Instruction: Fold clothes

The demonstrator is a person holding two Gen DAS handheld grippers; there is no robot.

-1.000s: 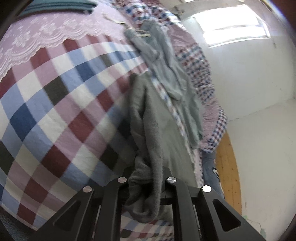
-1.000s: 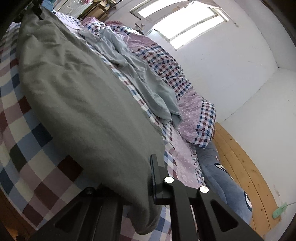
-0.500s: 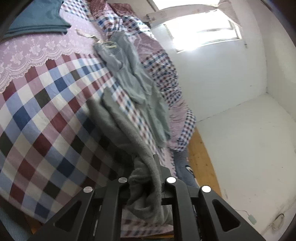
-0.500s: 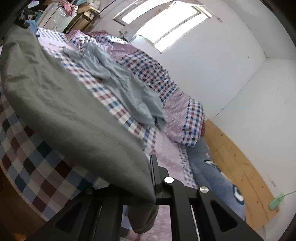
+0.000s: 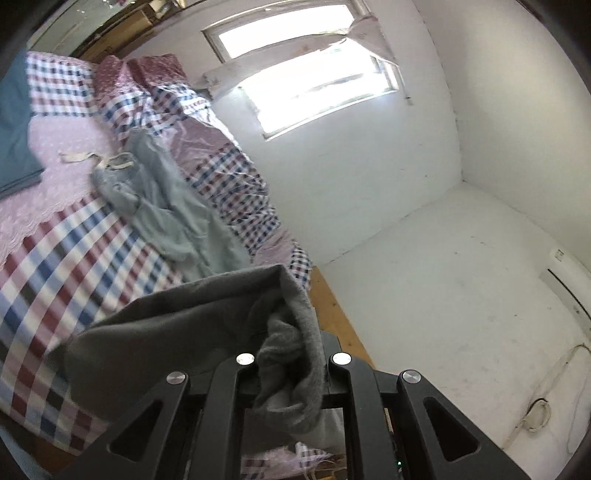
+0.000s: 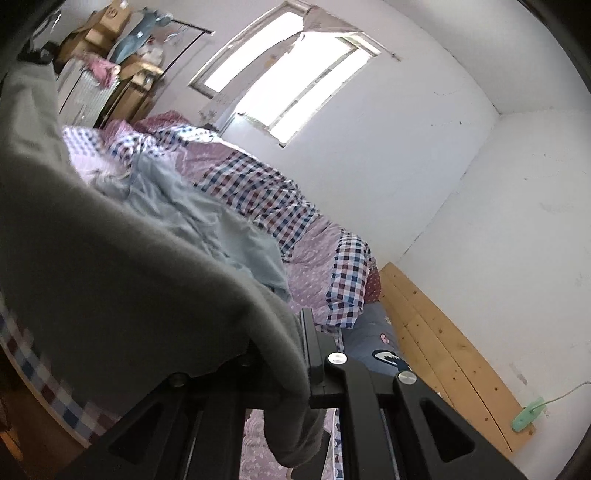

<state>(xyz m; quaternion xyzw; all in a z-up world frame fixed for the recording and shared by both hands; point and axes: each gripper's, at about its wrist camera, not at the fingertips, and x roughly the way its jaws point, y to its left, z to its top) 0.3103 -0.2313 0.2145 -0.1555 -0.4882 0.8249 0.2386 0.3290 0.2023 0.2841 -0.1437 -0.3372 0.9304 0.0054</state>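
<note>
**pegleg_22:** Left gripper [image 5: 291,363] is clamped on a bunched corner of the dark grey garment [image 5: 177,325]. You can't see the fingertips at all, the fleece swallows them and hangs down in a lump over the black frame. Rest of the cloth spreads out to the left, off the checked bedspread [image 5: 74,258], and the motion blur makes the squares hard to read

**tumbledry:** Right gripper [image 6: 295,354] is the same story? From its own camera the grey cloth fills the whole left half

**pegleg_22:** Yep, squeezed together on another edge of that garment. Only the right finger [image 6: 308,332] pokes out past the fabric, the left one is buried under it. A tail of cloth dangles below the frame. So the garment is held up between both grippers, above the near edge of the bed

**tumbledry:** What's the pale stuff behind it?

**pegleg_22:** A light blue-grey piece of clothing [image 5: 173,206] crumpled on the bed, can't tell which end is which. Past it a rumpled checked quilt [image 5: 236,184] along the wall under the window [image 5: 310,74], which is blown out white. Teal folded cloth [image 5: 14,122] is cut off at the left edge of the left view

**tumbledry:** And the far corner?

**pegleg_22:** Cardboard boxes [image 6: 99,33] and clutter, too small and blurred to name more
</note>
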